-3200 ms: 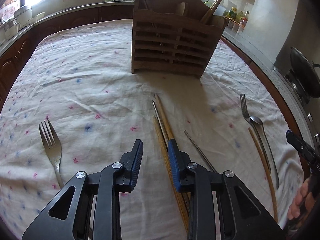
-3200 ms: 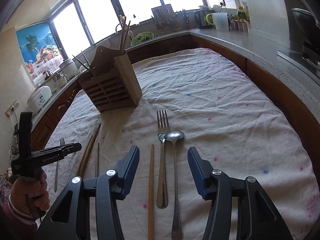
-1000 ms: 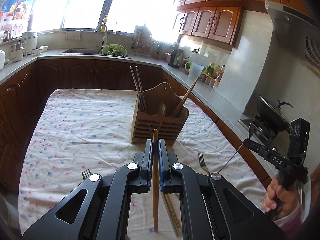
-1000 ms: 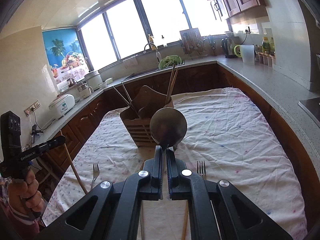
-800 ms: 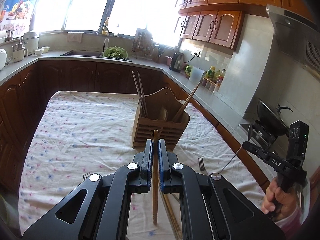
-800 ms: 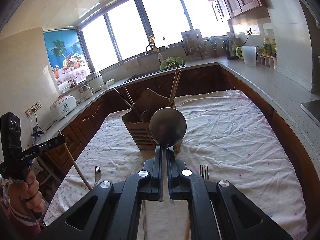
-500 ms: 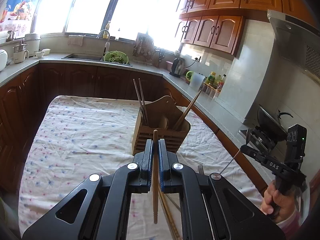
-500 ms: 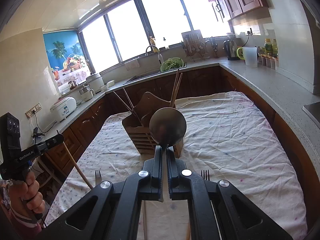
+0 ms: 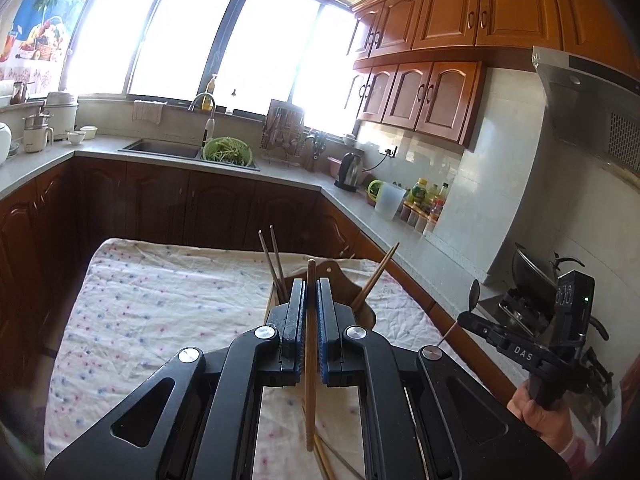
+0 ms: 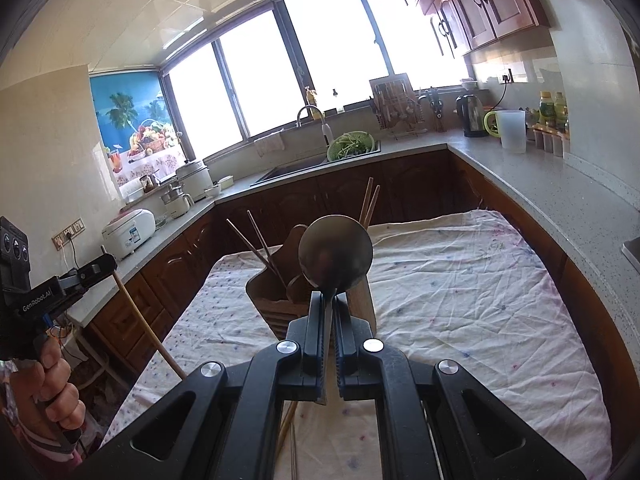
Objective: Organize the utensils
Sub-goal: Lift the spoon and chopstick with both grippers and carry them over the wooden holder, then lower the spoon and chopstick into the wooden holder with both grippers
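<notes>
Above the table, both grippers are held raised, each clamped on a utensil. Left gripper (image 9: 310, 292): jaws clenched on a wooden chopstick (image 9: 310, 360), which is held roughly upright in the left wrist view, its top end poking above the fingertips and its lower end hanging free over the cloth. Right gripper (image 10: 329, 304): jaws clenched on the handle of a metal spoon (image 10: 335, 251), bowl up, back of the bowl facing the camera.

Wooden utensil holder (image 10: 280, 304) is seen standing upright on the white floral tablecloth (image 10: 460, 300), just beyond both grippers. From the right wrist view the spoon bowl overlaps the holder's top; contact cannot be told. Thin dark chopsticks (image 9: 272, 260) are lodged in its left side, and tan wooden chopsticks (image 10: 368, 200) lean out of the right side.

More chopsticks (image 9: 326, 458) are left lying on the cloth below the left gripper, only partly visible.

Right gripper is also caught at the right edge of the left wrist view, with the spoon seen edge-on and tilted. Left gripper with its chopstick is seen at the left edge of the right wrist view.
</notes>
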A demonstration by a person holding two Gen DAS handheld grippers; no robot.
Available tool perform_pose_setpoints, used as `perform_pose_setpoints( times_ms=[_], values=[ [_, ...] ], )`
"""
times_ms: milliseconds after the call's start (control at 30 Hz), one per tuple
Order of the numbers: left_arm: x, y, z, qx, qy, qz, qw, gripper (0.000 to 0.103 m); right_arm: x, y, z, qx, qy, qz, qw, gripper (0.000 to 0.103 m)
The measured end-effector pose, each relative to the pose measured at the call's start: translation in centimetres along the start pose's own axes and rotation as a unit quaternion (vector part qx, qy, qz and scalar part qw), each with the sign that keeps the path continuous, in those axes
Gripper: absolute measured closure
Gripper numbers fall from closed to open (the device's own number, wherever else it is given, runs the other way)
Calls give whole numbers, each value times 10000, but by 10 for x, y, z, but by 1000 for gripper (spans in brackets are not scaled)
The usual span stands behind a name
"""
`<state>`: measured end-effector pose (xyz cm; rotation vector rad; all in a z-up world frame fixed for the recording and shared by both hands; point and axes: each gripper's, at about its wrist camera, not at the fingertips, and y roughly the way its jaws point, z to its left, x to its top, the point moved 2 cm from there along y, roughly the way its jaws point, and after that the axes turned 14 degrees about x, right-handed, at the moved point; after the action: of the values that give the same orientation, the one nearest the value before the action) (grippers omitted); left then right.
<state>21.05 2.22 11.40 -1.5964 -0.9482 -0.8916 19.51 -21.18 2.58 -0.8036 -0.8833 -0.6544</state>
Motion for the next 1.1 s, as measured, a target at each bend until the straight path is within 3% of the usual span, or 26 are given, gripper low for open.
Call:
perform_pose_setpoints(
  times_ms=[533,767,1100],
  values=[
    [84,59,-20,-19,-118,-790,9968,99,74,56,-7,-92,-230,-461,9986,99],
    [67,96,-11,160,-404,-828,9956,99,64,83,-22,-194,-178,-349,9990,99],
    [14,137,-2,365,-395,-384,9978,99,28,118,-39,-210,-8,94,9997,99]
  ],
)
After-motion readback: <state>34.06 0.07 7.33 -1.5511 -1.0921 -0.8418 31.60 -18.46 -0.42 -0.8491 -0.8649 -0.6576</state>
